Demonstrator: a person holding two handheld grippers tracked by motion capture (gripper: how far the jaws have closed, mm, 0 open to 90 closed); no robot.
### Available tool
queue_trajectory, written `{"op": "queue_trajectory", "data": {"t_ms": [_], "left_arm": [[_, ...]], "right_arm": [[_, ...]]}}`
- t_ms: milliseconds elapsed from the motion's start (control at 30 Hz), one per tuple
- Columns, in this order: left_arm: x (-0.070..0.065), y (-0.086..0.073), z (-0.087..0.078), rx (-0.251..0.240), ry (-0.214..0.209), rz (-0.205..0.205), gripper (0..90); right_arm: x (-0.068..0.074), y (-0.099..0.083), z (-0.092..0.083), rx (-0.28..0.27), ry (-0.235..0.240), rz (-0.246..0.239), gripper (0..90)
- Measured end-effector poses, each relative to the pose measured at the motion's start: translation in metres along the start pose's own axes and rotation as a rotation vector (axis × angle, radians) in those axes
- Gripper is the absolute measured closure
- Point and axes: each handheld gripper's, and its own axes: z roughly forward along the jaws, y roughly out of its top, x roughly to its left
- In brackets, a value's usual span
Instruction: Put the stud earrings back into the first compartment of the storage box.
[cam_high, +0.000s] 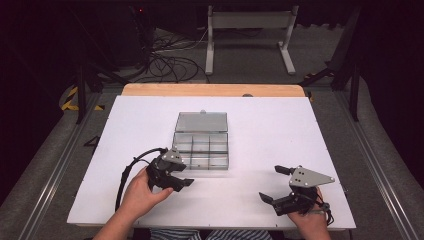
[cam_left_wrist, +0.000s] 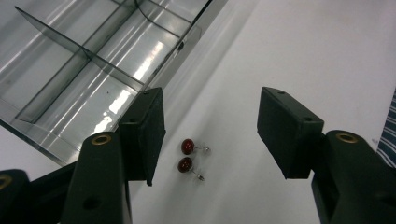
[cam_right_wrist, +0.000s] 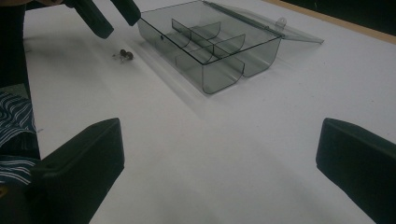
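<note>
Left hand-held gripper: jaws spread wide, holding nothing. In the left gripper view its two black, blocky pads hang above the white tabletop, one on each side of a pair of earrings. The earrings are two small, round, glossy dark-red studs with thin metal posts; they lie on the tabletop just beside each other, touched by neither pad. In the high view the left hand grips this gripper just in front of the near-left corner of the box.

Right hand-held gripper: jaws also wide apart and empty, over bare tabletop. In the high view it sits at the near right, well apart from the box, with a grey three-cornered plate on top and the right hand behind it.

Organiser box: clear, smoke-tinted hard plastic, rectangular, near the middle of the tabletop. Thin partitions divide it into small compartments, all seen empty. Its hinged lid lies open and flat on the far side. In the right gripper view the box shows rounded compartment floors, and the earrings lie near its corner, under the other gripper's jaws.

No legible writing or brand marks. The tabletop is smooth, matt white, with a wooden strip at the far edge. Striped fabric shows at the person's side.
</note>
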Motion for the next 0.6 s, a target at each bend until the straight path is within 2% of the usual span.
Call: {"op": "queue_trajectory", "data": {"t_ms": [133, 200, 233, 367, 600], "left_arm": [[-0.001, 0.001, 0.006, 0.06, 0.018, 0.023, 44.1], [-0.001, 0.0, 0.007, 0.069, 0.02, 0.021, 44.6], [-0.001, 0.001, 0.009, 0.092, 0.025, 0.037, 44.7], [-0.001, 0.001, 0.012, 0.121, 0.034, 0.042, 45.4], [0.001, 0.002, 0.02, 0.172, 0.023, 0.052, 47.2]], "right_arm": [[0.0, 0.0, 0.0, 0.001, 0.002, 0.001, 1.8], [0.0, 0.0, 0.0, 0.002, 0.002, -0.001, 1.8], [0.0, 0.0, 0.0, 0.002, 0.003, 0.0, 1.8], [0.0, 0.0, 0.0, 0.003, 0.003, -0.001, 1.8], [0.0, 0.0, 0.0, 0.004, 0.005, -0.001, 1.8]]}}
